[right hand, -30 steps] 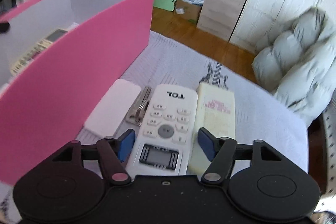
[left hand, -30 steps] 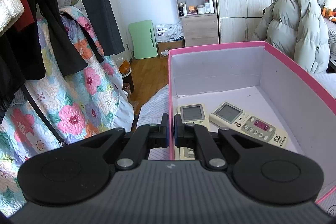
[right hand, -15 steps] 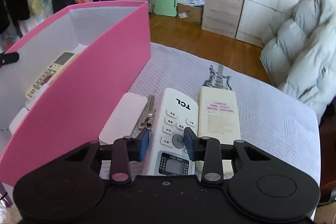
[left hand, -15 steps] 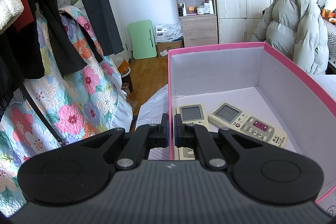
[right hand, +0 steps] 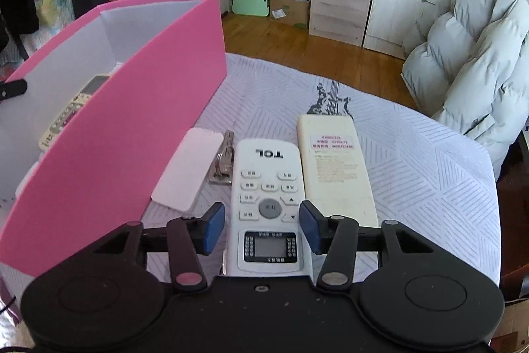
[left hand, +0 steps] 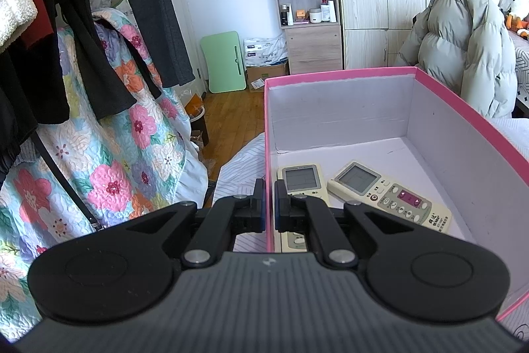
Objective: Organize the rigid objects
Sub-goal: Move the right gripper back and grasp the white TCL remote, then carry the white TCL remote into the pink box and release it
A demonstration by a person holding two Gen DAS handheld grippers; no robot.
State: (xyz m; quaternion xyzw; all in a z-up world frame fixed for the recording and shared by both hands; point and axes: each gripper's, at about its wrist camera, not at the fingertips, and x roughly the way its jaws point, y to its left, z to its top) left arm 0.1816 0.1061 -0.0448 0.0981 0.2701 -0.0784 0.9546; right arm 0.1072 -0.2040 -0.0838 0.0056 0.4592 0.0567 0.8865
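Left gripper (left hand: 269, 204) clenched on pink box (left hand: 268, 121) wall; right gripper (right hand: 261, 225) fingers just reopened, straddling TCL remote (right hand: 267, 187) (not pressing).

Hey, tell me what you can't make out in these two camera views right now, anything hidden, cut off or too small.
- Left wrist view: the lower half of the left remote in the pink box, hidden behind the left gripper.
- Right wrist view: the bottom end of the TCL remote, covered by the right gripper body.
- Right wrist view: the keys, partly tucked beside that remote; their number is unclear.
- Right wrist view: the label print on the cream remote, too small to read.
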